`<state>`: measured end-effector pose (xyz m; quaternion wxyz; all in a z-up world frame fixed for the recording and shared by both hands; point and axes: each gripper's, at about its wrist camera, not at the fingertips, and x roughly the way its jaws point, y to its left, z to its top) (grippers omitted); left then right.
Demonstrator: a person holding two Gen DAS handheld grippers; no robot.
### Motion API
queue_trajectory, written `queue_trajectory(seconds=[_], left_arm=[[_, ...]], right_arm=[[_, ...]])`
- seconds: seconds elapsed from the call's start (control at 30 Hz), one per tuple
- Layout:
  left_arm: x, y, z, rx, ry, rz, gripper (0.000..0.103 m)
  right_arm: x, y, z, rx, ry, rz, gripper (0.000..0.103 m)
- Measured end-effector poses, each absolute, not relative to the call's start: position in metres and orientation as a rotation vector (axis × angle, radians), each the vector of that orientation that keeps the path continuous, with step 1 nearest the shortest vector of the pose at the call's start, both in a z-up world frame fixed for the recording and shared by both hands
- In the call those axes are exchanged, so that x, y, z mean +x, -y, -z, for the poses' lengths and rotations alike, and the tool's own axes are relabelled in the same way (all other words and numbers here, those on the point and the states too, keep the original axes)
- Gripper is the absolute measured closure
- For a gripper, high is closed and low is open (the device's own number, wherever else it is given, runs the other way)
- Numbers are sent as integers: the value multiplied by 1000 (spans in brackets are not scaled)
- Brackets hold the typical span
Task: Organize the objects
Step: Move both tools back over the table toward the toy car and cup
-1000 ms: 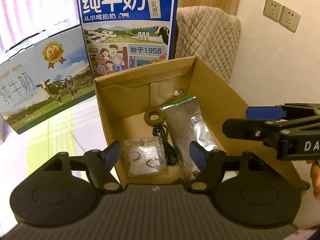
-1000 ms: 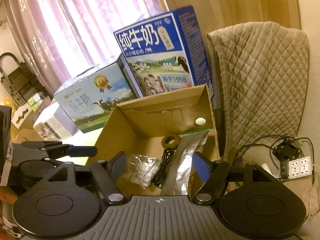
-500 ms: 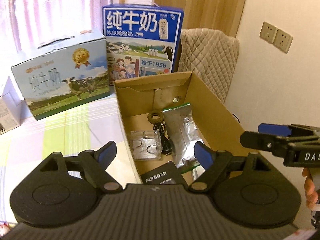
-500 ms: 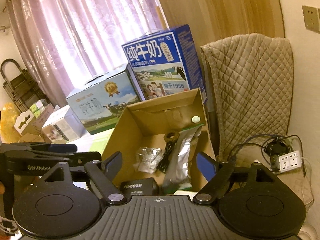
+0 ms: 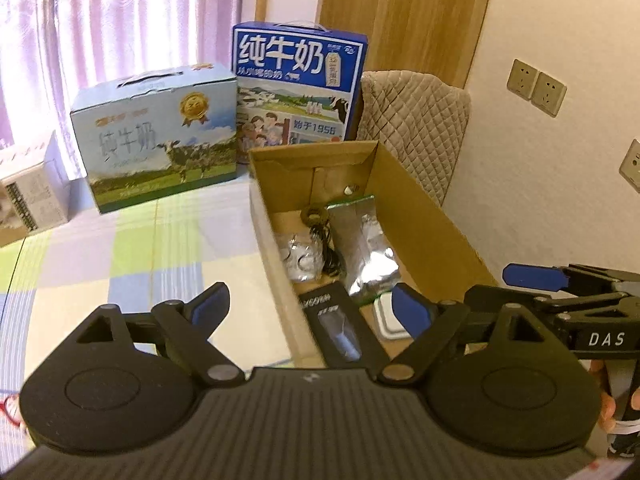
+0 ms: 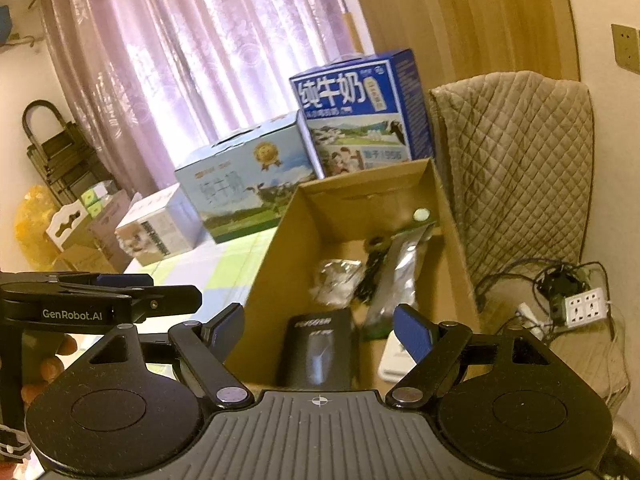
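An open cardboard box [image 5: 432,216] [image 6: 276,248] stands on the checked cloth. Inside lie a silver foil pouch [image 5: 366,248] [image 6: 400,272], a clear plastic bag [image 5: 302,256] [image 6: 336,276], a black cable [image 5: 330,248] [image 6: 370,276], a brown ring [image 5: 313,213], a black FLYCO box [image 5: 340,328] [image 6: 316,348] and a white item [image 5: 386,316] [image 6: 394,356]. My left gripper [image 5: 308,306] hovers open above the box's near end, holding nothing. My right gripper [image 6: 318,328] is open and empty too, and appears from the side in the left wrist view [image 5: 532,280].
Two milk cartons [image 5: 160,136] [image 5: 298,84] stand behind the box, a white carton [image 5: 30,188] farther left. A quilted cover [image 5: 416,120] and wall sockets [image 5: 536,86] are on the right. A power strip [image 6: 584,306] with cables lies right of the box.
Both grippers have pulled back and up from the box, so more of the cloth, the FLYCO box and the white item have come into view. Both stay open.
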<state>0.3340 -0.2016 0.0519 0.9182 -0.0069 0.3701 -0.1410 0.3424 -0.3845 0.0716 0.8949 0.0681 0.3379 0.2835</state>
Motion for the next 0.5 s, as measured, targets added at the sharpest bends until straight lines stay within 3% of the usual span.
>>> queue_trajectory(seconds=[0.5], left_arm=[[266, 134, -41, -53, -797, 256, 16]], right_arm=[[280, 337, -63, 115, -760, -601, 24]])
